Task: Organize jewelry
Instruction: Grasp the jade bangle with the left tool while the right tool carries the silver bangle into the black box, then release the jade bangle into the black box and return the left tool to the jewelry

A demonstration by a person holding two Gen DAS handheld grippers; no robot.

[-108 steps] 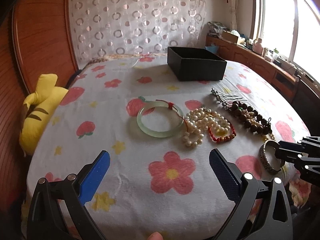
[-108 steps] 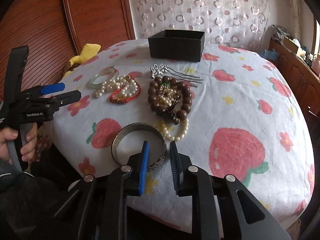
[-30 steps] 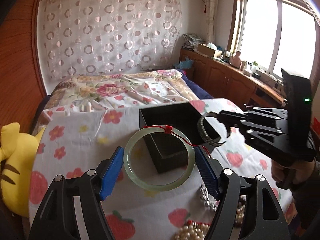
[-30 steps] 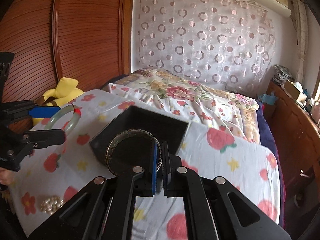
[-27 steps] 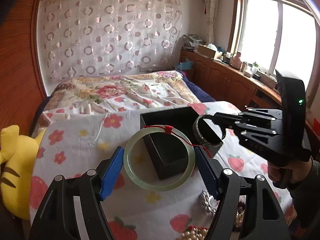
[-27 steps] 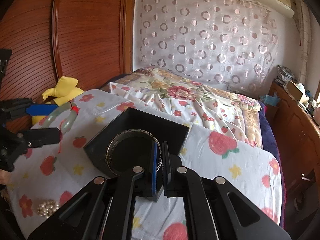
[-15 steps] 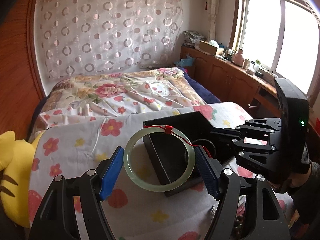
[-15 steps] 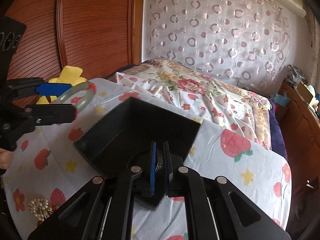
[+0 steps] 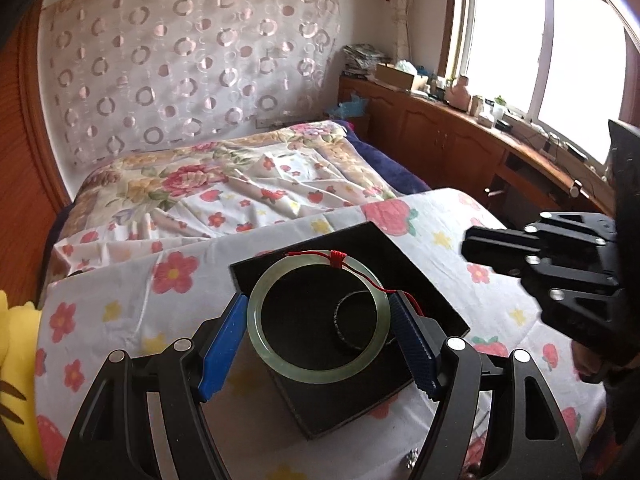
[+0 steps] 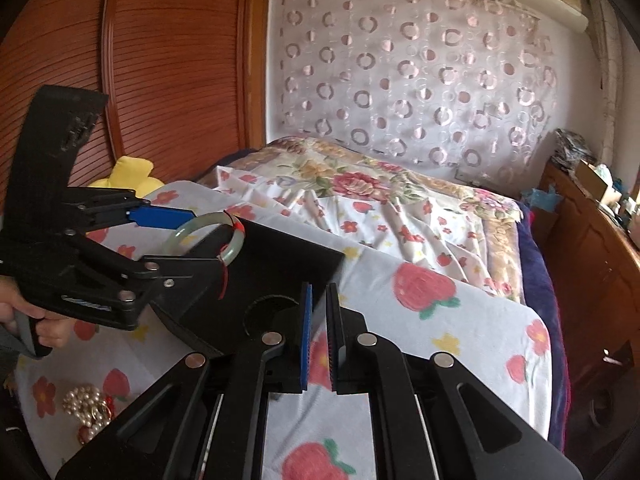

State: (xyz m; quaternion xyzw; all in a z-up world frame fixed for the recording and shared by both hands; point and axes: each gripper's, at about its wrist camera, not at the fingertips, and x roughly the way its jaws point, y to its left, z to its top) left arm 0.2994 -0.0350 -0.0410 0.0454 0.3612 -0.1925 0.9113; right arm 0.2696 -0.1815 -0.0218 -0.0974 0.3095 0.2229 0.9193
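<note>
My left gripper (image 9: 318, 320) is shut on a pale green jade bangle (image 9: 316, 374) with a red cord, its blue pads pressing on both sides. The bangle hangs level just above the open black box (image 9: 404, 254). A silver bangle (image 9: 340, 330) lies on the box floor, seen through the jade ring. My right gripper (image 10: 319, 336) is shut with nothing between its pads, just right of the box (image 10: 288, 248). In the right wrist view the left gripper (image 10: 188, 236) holds the jade bangle (image 10: 192, 228) over the box's left side. The right gripper (image 9: 470, 246) shows at the right in the left wrist view.
The box stands on a table under a strawberry-and-flower cloth (image 9: 132, 292). Pearl bracelets (image 10: 86, 404) lie at the near left. A yellow plush toy (image 9: 12, 360) sits at the left edge. A bed (image 10: 360, 192) lies behind, with wooden cabinets (image 9: 448, 140) under the window.
My left gripper has carried the jade bangle forward over the box. My right gripper has left the silver bangle in the box and drawn back to the right.
</note>
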